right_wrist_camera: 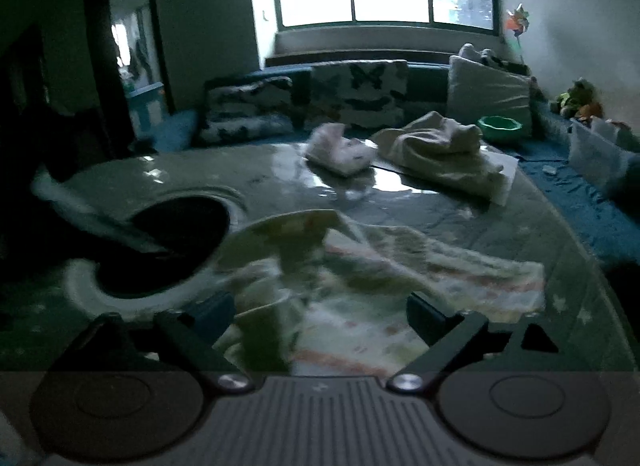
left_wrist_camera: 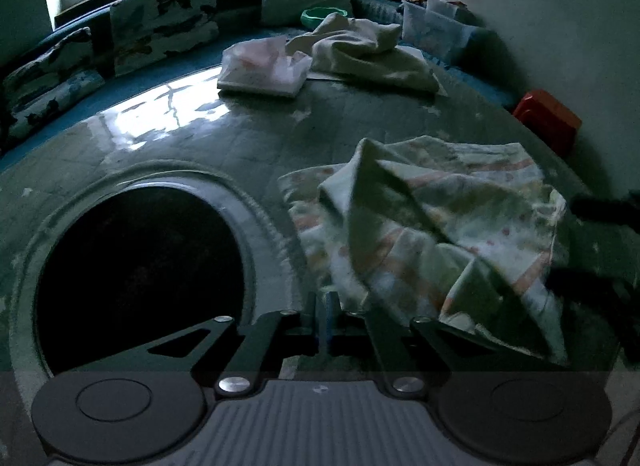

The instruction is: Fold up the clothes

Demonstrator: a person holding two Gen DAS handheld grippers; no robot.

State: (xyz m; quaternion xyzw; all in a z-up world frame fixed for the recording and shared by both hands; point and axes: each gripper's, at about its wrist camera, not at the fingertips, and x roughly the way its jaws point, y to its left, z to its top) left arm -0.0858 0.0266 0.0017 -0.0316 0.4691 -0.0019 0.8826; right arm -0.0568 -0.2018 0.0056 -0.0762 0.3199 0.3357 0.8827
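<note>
Garment: a crumpled pastel-striped cloth (left_wrist_camera: 440,234) lies on the glossy round table (left_wrist_camera: 240,137), beside its dark round hole (left_wrist_camera: 140,278).
Left gripper (left_wrist_camera: 326,318): fingers pressed together; whether they pinch the cloth's near edge, I cannot tell.
Right gripper (right_wrist_camera: 320,318): jaws wide, straddling the cloth, not gripping.
Advice: close the right gripper on 1 free corner, then pull both hands apart to flatten the cloth before folding.
Risk: cloth slipping into the hole.

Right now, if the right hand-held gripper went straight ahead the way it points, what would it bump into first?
Most likely the striped cloth. The right hand-held gripper is open, and the crumpled cloth lies on the table right between and ahead of its fingers. Depth is blurry, so I cannot tell how close it is.
</note>
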